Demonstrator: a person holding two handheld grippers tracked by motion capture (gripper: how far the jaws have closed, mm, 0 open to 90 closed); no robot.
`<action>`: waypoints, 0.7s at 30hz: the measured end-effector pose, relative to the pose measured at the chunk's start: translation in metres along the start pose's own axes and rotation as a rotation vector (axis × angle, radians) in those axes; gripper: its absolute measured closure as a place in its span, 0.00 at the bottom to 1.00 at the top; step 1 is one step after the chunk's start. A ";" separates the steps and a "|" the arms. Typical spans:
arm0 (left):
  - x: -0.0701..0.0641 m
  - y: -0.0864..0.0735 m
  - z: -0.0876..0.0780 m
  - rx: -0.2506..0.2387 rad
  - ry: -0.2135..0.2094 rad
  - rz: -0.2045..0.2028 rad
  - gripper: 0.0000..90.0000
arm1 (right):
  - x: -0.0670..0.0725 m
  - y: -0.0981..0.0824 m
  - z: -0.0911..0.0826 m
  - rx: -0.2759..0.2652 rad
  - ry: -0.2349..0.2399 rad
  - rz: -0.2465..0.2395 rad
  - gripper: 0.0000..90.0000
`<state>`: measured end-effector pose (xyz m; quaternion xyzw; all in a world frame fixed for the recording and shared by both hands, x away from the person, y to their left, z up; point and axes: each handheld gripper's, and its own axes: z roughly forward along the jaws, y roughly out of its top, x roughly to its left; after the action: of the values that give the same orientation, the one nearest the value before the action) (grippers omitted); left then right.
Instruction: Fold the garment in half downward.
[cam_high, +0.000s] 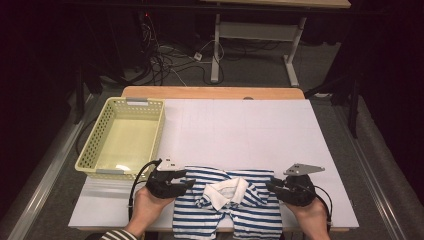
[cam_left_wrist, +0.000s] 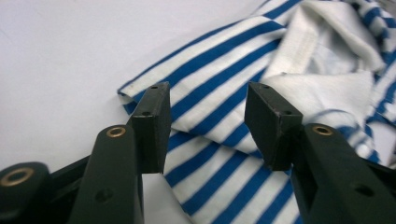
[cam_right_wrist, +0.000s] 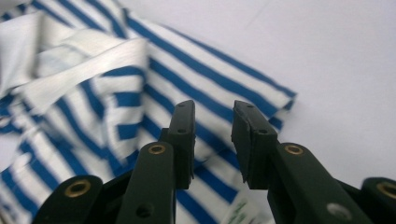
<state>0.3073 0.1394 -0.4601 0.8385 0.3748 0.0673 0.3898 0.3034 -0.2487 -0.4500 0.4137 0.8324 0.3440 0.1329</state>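
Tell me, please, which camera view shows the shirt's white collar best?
The left gripper view: the white collar is close, sharp and unobstructed. The high view shows the collar small, mid-shirt; the right gripper view catches it blurred at its left edge.

1. The left gripper has its two black jaws standing apart, with nothing pressed between them.
2. Beyond and beneath the jaws lies a blue-and-white striped shirt, spread on the white counter.
3. The shirt's white collar lies rumpled at upper right.
4. The shirt's edge ends just beyond the left jaw.
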 end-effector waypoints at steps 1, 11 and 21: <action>0.002 0.001 0.003 -0.001 0.004 -0.006 0.55 | -0.003 0.001 0.002 0.001 -0.007 0.009 0.77; 0.010 0.007 0.026 0.058 0.032 -0.037 0.57 | -0.020 0.005 0.017 0.028 -0.047 0.056 0.76; 0.013 0.007 0.036 0.118 0.015 -0.014 0.89 | -0.019 0.007 0.029 0.089 -0.032 0.040 0.93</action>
<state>0.3354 0.1234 -0.4823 0.8569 0.3868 0.0486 0.3373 0.3336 -0.2473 -0.4675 0.4410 0.8363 0.3025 0.1209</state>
